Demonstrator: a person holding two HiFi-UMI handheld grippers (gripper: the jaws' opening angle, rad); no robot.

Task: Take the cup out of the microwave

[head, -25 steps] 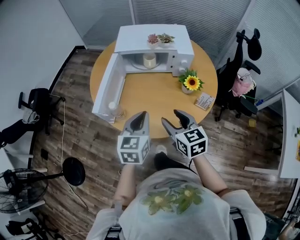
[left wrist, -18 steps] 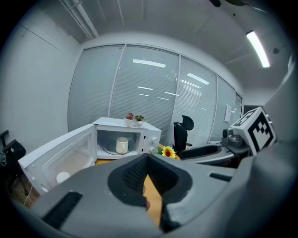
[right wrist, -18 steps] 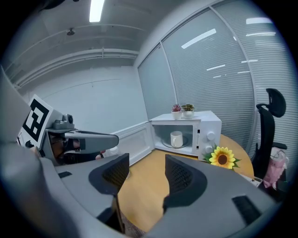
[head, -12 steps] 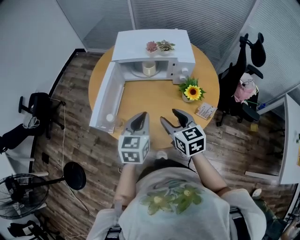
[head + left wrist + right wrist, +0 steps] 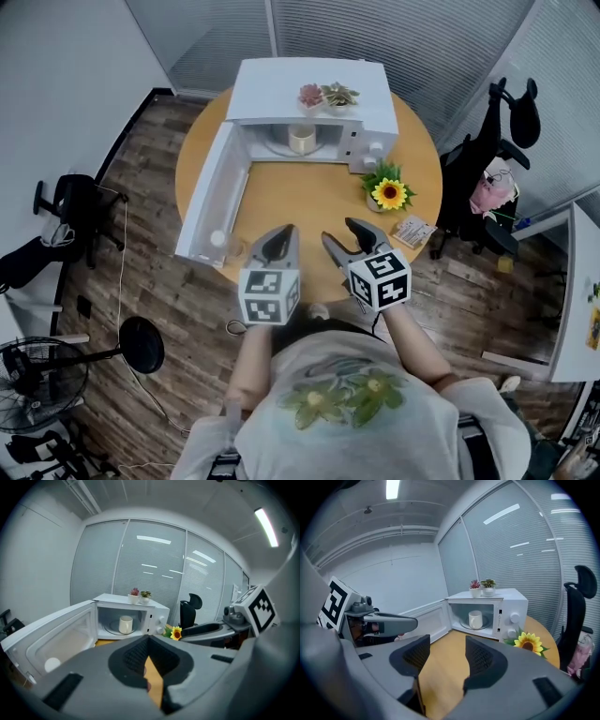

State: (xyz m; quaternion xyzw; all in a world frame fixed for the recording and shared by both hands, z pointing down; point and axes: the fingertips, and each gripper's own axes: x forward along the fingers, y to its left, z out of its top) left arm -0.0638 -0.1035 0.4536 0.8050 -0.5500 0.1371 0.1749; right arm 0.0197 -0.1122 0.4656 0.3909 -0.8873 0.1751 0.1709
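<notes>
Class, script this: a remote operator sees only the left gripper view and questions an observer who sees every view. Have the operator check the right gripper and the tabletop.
Operator: Is the right gripper open?
Observer: Yes; in its own view its jaws stand apart, with nothing between them.
Operator: Anything on the table past the sunflower?
Observer: The head view shows a small packet lying beside the sunflower, near the table's edge.

White cup (image 5: 301, 140) upright inside open microwave (image 5: 281, 89)
</notes>
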